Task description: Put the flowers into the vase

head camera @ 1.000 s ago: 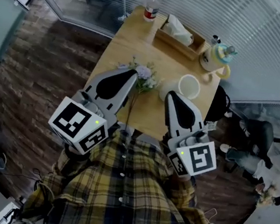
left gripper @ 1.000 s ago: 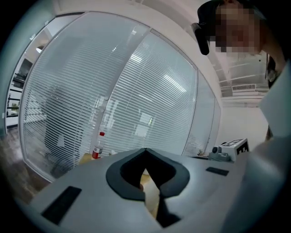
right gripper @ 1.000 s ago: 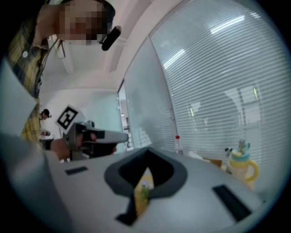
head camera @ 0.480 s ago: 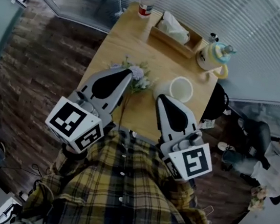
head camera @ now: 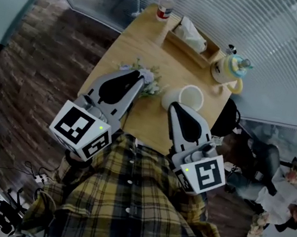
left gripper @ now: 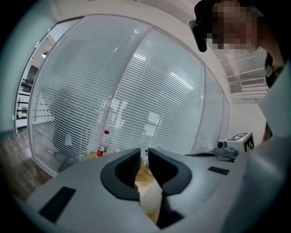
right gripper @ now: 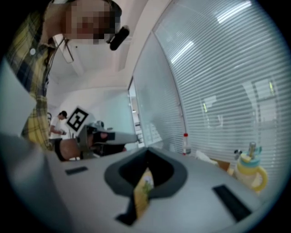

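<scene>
The flowers point(head camera: 151, 83) lie flat on the wooden table point(head camera: 131, 41) at the centre of the head view, pale lilac and white heads with green, just left of the vase point(head camera: 169, 98) and not in it. The vase is white, upright, mouth open, near the table's lower edge. The left gripper point(head camera: 141, 76) has its tip right at the flower heads (touching or just over them, can't tell). Its jaws are a thin slit apart and have just been opening. Nothing is clearly pinched between the pads; only a pale blurred blob shows low in the gap in the left gripper view. The right gripper point(head camera: 174, 106) is below the vase with its tip just beside the wall. Its jaw tips are pressed together with nothing held. Top of frame: a bottle point(head camera: 165, 5), clear with a red cap, stands at the table's far edge. A tissue box point(head camera: 195, 37) is to its right, and a white-and-yellow jug point(head camera: 229, 72) sits at the right corner. A plaid shirt point(head camera: 136, 206) fills the bottom. A dark plank floor point(head camera: 41, 62) is at left and blinds point(head camera: 268, 44) are at upper right.
</scene>
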Tool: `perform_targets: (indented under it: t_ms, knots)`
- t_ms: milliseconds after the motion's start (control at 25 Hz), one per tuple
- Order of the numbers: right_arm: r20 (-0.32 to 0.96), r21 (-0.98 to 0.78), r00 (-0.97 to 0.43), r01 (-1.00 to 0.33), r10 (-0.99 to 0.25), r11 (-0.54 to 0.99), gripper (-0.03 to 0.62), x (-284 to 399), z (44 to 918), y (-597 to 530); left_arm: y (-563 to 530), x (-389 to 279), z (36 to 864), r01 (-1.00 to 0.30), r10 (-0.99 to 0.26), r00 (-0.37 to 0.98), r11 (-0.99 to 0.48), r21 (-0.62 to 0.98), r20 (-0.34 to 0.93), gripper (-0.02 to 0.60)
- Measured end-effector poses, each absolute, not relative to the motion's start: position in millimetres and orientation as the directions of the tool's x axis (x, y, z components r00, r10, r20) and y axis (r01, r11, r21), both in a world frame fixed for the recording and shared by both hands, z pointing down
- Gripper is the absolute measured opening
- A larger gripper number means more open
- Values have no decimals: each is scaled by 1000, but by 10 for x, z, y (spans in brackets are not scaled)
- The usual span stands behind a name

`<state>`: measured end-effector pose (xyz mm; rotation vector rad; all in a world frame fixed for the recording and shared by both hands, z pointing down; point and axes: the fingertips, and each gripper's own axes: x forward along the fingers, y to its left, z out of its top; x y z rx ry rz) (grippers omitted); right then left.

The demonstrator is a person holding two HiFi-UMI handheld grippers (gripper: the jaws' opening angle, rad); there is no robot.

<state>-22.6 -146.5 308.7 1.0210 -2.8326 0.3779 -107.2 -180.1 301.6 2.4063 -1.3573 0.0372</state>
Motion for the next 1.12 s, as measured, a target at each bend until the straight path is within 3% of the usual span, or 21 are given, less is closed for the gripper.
perform_targets:
  t_ms: [440, 760, 1120]
  knots:
    - [162, -196, -796, -606, -584, 771, 12, -284, 3005, -1455, -1807, -1035, 3114, -830, -793, 548, -477, 288, 265, 208]
    - [186, -227, -780, -626, -598, 746, 12, -158, 3121, -1429, -1804, -1228, 3568, -880, -767, 467, -356, 315, 440, 209]
    - [214, -288, -783, -622, -584, 728, 12, -125, 3363, -1376, -1522, -1321, 4620, -890, -602, 448, -230, 394, 661, 209]
